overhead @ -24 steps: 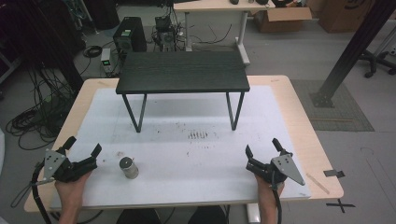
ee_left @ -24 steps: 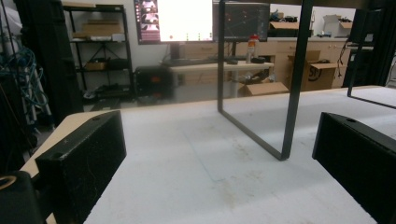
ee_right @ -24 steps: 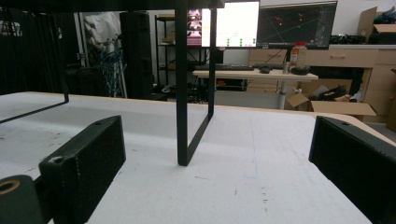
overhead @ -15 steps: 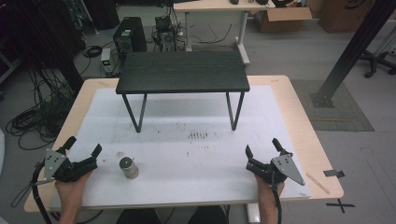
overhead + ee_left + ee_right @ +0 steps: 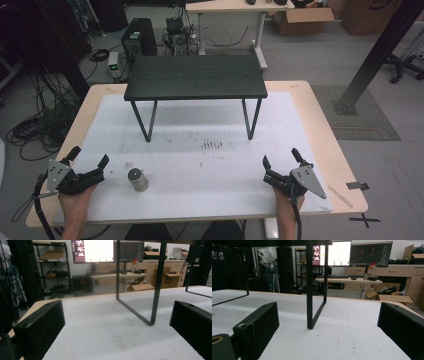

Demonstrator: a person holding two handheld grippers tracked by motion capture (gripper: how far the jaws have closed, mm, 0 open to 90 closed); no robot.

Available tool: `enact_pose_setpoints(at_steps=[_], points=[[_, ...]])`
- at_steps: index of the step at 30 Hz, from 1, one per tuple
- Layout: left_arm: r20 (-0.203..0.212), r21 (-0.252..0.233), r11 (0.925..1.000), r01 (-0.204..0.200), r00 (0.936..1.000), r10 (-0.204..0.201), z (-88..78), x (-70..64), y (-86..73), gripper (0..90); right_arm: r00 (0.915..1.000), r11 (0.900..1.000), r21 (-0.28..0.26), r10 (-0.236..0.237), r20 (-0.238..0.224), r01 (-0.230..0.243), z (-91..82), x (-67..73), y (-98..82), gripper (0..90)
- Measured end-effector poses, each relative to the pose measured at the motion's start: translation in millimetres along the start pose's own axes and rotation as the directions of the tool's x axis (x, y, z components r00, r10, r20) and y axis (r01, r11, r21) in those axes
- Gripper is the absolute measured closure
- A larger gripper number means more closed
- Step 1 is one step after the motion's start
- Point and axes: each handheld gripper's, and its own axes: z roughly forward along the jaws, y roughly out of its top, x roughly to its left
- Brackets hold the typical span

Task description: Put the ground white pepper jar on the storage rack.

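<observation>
Left hand-held gripper (image 5: 89,160) rests at the near left corner of the table (image 5: 320,135), jaws spread wide with nothing between them. Right hand-held gripper (image 5: 280,161) rests at the near right corner, jaws likewise apart and empty. A small metal cylinder (image 5: 137,179) stands upright on the white mat (image 5: 200,170), near the table's front edge and just beside the left hand-held gripper, not touching it. A black stand (image 5: 196,76) on thin legs sits toward the far edge, well apart from both.
</observation>
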Motion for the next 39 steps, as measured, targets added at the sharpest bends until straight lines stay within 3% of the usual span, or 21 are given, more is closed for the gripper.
enact_pose_setpoints(at_steps=[7, 12, 16, 25, 27, 30, 33, 36, 37, 38, 39], points=[[0.004, 0.0, 1.0, -0.006, 1.0, 0.006, 0.5, -0.9, 0.2, 0.3, 1.0, 1.0, 0.0, 0.0, 0.0, 0.0, 0.0, 0.0, 0.0, 3.4], [0.02, 0.031, 0.9995, -0.002, 0.9998, 0.001, 1.0, -3.1, 2.9, 0.3, 1.0, 1.0, -0.001, 0.0, -0.001, 0.0, -0.1, 0.0, 0.0, 3.4], [0.036, 0.016, 0.9998, -0.013, 0.9993, 0.012, -1.1, -6.1, 10.3, 0.3, 1.0, 1.0, -0.001, 0.0, -0.001, 0.0, -0.1, 0.0, 0.0, 3.4], [0.125, -0.023, 0.9996, -0.02, 0.9919, 0.022, -8.9, -3.4, 34.7, 0.3, 1.0, 1.0, 0.0, 0.0, -0.001, 0.0, 0.0, 0.0, 0.0, 3.4], [0.161, -0.029, 0.9996, -0.003, 0.987, 0.007, -10.7, -1.4, 38.8, 0.3, 1.0, 1.0, -0.001, 0.0, -0.001, 0.0, 0.0, 0.0, 0.0, 3.4], [0.198, -0.035, 0.9993, -0.015, 0.9799, 0.022, -14.0, 0.0, 44.9, 0.4, 1.0, 1.0, -0.002, 0.0, -0.001, 0.0, -0.1, 0.0, 0.0, 3.4], [0.275, -0.028, 0.9991, -0.032, 0.9607, 0.038, -18.3, 0.0, 53.3, 0.5, 1.0, 1.0, -0.002, 0.0, -0.001, 0.0, -0.1, 0.0, 0.0, 3.4], [0.323, -0.018, 0.9982, -0.058, 0.9445, 0.06, -21.0, -2.3, 57.9, 0.5, 1.0, 1.0, -0.002, 0.0, -0.001, 0.0, -0.1, 0.0, 0.0, 3.4], [0.323, -0.018, 0.9982, -0.058, 0.9445, 0.06, -21.0, -2.3, 57.9, 0.5, 1.0, 1.0, -0.002, 0.0, -0.001, 0.0, -0.1, 0.0, 0.0, 3.4], [0.355, -0.016, 0.998, -0.062, 0.9326, 0.063, -22.3, -4.5, 59.8, 0.5, 1.0, 1.0, -0.003, -0.001, -0.001, 0.001, -0.1, 0.0, 0.0, 3.4], [0.371, -0.015, 0.998, -0.062, 0.9264, 0.063, -23.0, -5.7, 60.3, 0.5, 1.0, 1.0, -0.002, 0.0, -0.001, 0.0, -0.1, 0.0, 0.0, 3.4]])
